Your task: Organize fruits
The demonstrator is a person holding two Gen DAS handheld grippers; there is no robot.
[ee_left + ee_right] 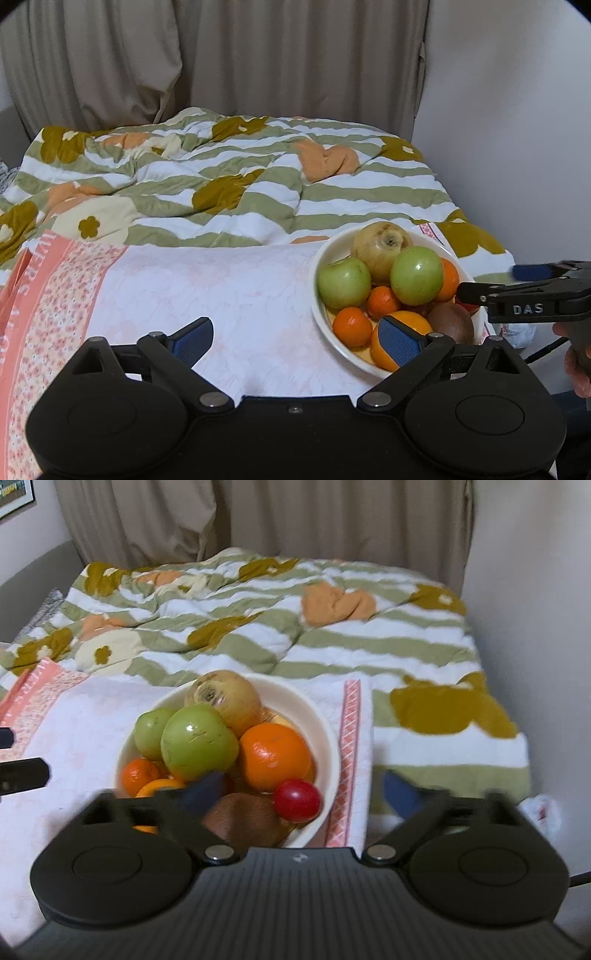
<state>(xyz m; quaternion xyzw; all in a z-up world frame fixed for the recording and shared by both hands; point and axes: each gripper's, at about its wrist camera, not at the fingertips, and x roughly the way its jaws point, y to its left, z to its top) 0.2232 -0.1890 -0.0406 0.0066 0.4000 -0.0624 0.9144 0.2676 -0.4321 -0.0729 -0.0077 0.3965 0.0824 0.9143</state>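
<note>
A white bowl [320, 273] stands on a pink-and-white cloth [229, 291]. It is piled with two green apples [344, 283], a tan round fruit [380, 243], several oranges [352, 326] and a brown kiwi [452, 323]. My left gripper [297, 339] is open over the cloth, its right pad level with the bowl's near left rim. In the right wrist view my right gripper [303, 792] is open and blurred, low over the bowl's [327, 734] near side. A small red fruit [297, 799] and the kiwi [243, 823] lie below its gap, untouched by either pad.
A rumpled green-striped quilt [221, 177] covers the bed behind the cloth. Beige curtains [258, 55] hang at the back and a pale wall [517, 129] closes the right side. A white crumpled wrapper [519, 334] lies right of the bowl, near a person's hand [580, 369].
</note>
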